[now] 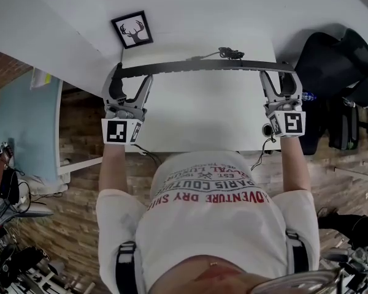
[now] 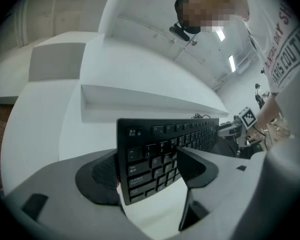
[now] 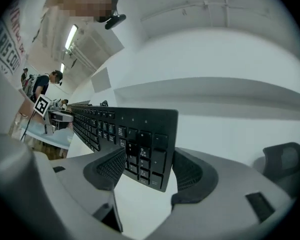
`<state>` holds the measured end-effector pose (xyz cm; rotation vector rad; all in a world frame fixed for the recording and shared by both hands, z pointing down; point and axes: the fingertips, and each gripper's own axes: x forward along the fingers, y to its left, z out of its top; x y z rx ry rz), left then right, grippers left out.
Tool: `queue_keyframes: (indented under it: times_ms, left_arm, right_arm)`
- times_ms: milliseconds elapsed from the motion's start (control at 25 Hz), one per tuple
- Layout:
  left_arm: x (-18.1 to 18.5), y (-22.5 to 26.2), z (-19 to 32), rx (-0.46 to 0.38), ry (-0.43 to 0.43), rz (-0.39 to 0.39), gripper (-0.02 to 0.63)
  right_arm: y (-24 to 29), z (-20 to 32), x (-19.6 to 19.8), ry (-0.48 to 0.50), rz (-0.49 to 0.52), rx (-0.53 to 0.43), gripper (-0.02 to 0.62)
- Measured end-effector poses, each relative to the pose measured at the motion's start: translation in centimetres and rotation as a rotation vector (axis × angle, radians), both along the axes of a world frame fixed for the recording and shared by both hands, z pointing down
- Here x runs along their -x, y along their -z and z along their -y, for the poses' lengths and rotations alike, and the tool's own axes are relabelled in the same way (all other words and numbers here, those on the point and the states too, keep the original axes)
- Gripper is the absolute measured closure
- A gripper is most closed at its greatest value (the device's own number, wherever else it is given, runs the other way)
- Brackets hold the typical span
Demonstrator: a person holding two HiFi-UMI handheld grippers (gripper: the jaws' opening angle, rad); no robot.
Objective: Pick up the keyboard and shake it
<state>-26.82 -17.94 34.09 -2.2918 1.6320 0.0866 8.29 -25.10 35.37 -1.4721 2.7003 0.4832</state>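
View from above and from each gripper: a person at a white counter (image 1: 196,112) holds a black keyboard (image 1: 202,65) by its two ends.

**Writing.** In the left gripper view the keyboard (image 2: 155,154) shows legible key legends at its near end: "Esc" on the corner key, and lower down "Tab" and "Caps Lock", with a number row between. In the right gripper view the keyboard (image 3: 135,139) presents its numeric pad, where symbols such as "+" and "-" can be made out; the remaining legends are too small to read. No brand name is visible on it. The person's shirt (image 1: 208,192), seen upside down from the head, carries the words "PARIS COUTU…" and "…VENTURE DRY SHI…". Each gripper bears a cube printed with black-and-white square markers.

**Grip.** The left gripper (image 1: 132,75) (image 2: 147,169) has its fingers (image 2: 102,176) closed on the Esc end, one padded finger behind the board and the other pressing the key face. The right gripper (image 1: 279,75) (image 3: 149,169) clamps the numeric-pad end in the same way, its fingers (image 3: 187,171) bearing on both faces.

**Position.** From above, the keyboard appears as a thin dark bar, turned edge-on and spanning the gap between the two grippers over the far half of the counter. It appears to be raised clear of the surface. A black cable (image 1: 230,54) lies bunched just beyond it. A framed picture of an antlered deer head (image 1: 132,29) lies further back on the left.
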Motion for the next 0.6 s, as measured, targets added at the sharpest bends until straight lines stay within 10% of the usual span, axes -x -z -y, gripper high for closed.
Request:
queue_keyframes:
  times_ms: [280, 600]
  left_arm:
    - [-0.8, -1.7, -0.4, 0.035, -0.015, 0.06, 0.259]
    - [-0.7, -3.3, 0.4, 0.141, -0.018, 0.073, 0.258]
  right_arm:
    - [0.7, -0.6, -0.2, -0.026, -0.061, -0.055, 0.296]
    - [-2.6, 0.1, 0.1, -0.003, -0.052, 0.187, 0.296]
